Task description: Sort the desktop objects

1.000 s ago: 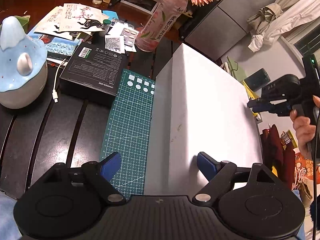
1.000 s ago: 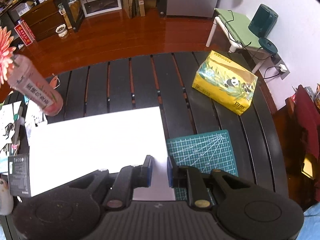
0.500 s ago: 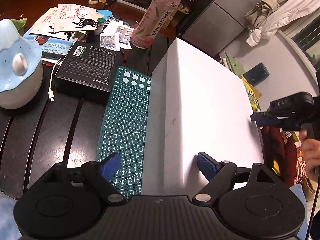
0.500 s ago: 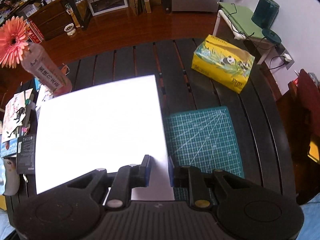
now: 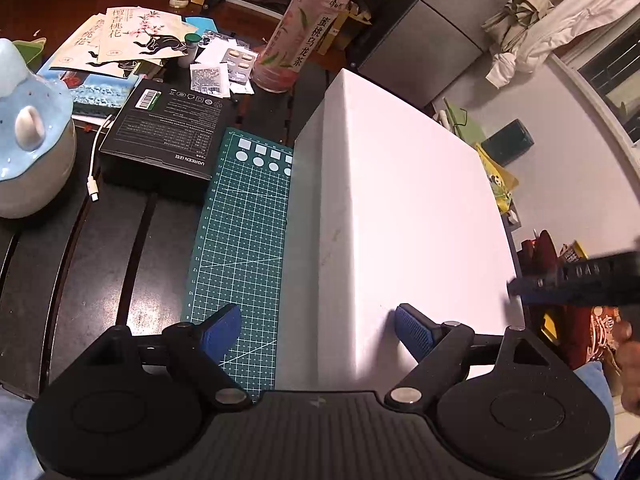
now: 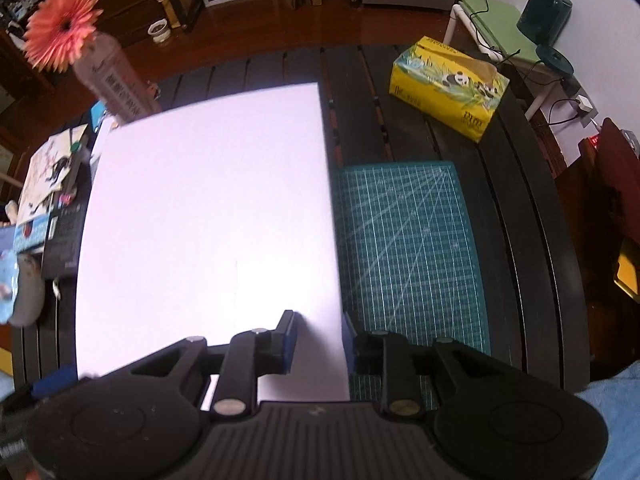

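A large white box (image 5: 408,208) rests on a green cutting mat (image 5: 244,232) on the dark slatted table. My left gripper (image 5: 316,332) is open and straddles the box's near left top edge. One blue pad hangs over the mat, the other over the box top. My right gripper (image 6: 318,340) points steeply down over the box's (image 6: 208,208) right edge, which lies between its jaws. Those jaws are opening, and white shows in the gap between the pads. In the left wrist view the right gripper (image 5: 516,286) is a dark blur at the box's right side.
A black carton (image 5: 160,136), a blue ceramic figure (image 5: 28,140), a white cable (image 5: 94,168), papers (image 5: 132,36), pill packs and a pink bottle (image 5: 300,32) with a flower crowd the table's left. A yellow tissue pack (image 6: 448,84) lies at the far right, beyond the bare mat (image 6: 412,256).
My right gripper has slid along the box's right edge toward the near side, and its jaws have widened. The left gripper and the box have stayed put.
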`<action>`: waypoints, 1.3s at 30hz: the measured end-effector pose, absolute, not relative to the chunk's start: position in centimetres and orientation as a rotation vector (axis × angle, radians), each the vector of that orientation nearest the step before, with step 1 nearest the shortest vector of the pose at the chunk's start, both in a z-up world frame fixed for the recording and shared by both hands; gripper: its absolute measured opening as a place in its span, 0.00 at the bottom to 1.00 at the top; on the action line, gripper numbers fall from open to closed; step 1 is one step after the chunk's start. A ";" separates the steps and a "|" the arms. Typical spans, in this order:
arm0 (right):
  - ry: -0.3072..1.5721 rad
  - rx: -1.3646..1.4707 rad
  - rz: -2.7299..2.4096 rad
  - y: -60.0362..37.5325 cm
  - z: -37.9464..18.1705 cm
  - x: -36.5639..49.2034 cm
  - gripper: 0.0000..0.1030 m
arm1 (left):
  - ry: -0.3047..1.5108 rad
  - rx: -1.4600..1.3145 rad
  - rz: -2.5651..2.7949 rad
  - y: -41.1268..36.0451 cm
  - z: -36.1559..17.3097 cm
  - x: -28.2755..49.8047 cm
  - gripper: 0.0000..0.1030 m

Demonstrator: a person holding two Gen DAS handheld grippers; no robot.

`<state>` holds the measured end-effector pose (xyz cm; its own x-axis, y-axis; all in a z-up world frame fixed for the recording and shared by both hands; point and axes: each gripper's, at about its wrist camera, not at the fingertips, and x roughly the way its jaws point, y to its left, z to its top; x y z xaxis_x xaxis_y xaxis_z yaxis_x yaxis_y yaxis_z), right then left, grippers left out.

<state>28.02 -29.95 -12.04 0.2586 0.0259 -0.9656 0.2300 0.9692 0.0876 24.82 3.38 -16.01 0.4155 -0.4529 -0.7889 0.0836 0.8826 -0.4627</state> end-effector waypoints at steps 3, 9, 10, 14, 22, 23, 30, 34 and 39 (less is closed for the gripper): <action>1.312 0.226 -0.133 -29.8 -12.0 26.7 0.24 | 1.098 -0.383 -0.345 3.4 -16.0 24.8 0.83; 1.324 0.239 -0.114 -29.7 -12.0 24.4 0.27 | 1.096 -0.377 -0.341 3.4 -15.9 24.7 0.83; 1.324 0.241 -0.108 -29.7 -12.0 24.0 0.28 | 1.096 -0.376 -0.340 3.4 -15.9 24.7 0.83; 1.328 0.271 -0.094 -30.1 -12.2 22.8 0.33 | 1.096 -0.374 -0.337 3.4 -15.9 24.6 0.84; 1.291 0.265 -0.088 -30.3 -12.4 21.9 0.39 | 1.093 -0.362 -0.325 3.3 -16.0 24.4 0.88; 1.284 0.257 -0.085 -30.2 -12.4 21.8 0.39 | 1.096 -0.363 -0.325 3.3 -16.0 24.4 0.88; 1.272 0.312 -0.080 -31.1 -12.7 21.5 0.41 | 1.128 -0.369 -0.329 3.4 -16.1 24.4 0.90; 1.263 0.336 -0.081 -31.6 -12.9 21.2 0.47 | 1.176 -0.375 -0.358 3.2 -16.2 23.7 0.90; 1.255 0.344 -0.077 -31.7 -13.0 21.1 0.47 | 1.179 -0.314 -0.356 2.3 -15.6 22.3 0.90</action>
